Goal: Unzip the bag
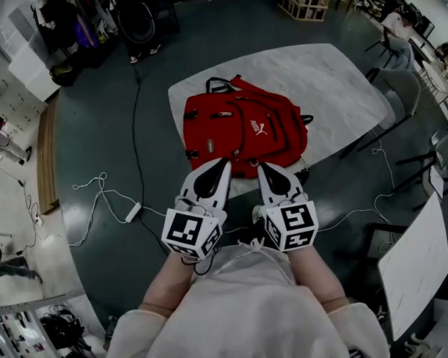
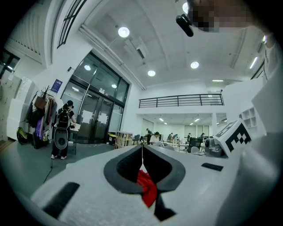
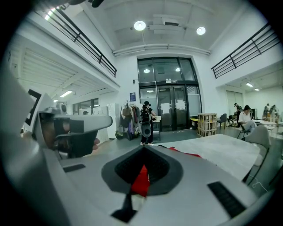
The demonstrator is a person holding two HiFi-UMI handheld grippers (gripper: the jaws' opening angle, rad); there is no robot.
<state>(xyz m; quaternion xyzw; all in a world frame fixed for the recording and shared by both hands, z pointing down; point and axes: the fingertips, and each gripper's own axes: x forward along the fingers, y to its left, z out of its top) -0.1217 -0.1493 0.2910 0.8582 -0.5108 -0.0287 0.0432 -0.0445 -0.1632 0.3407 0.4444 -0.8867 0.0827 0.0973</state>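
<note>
I hold my left gripper [image 1: 225, 163] and right gripper [image 1: 260, 168] side by side over the near edge of the red bag [image 1: 244, 127] lying flat on the surface [image 1: 337, 83], both closed and empty, probably lined up to go for the zipper.

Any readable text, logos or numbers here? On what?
"PUMA": white print on the red backpack, small.
Blue sign beside the glass doors: too small to read.
Sheets on the doors: unreadable.
Marker cubes on left gripper and right gripper: square patterns, no words.
</note>
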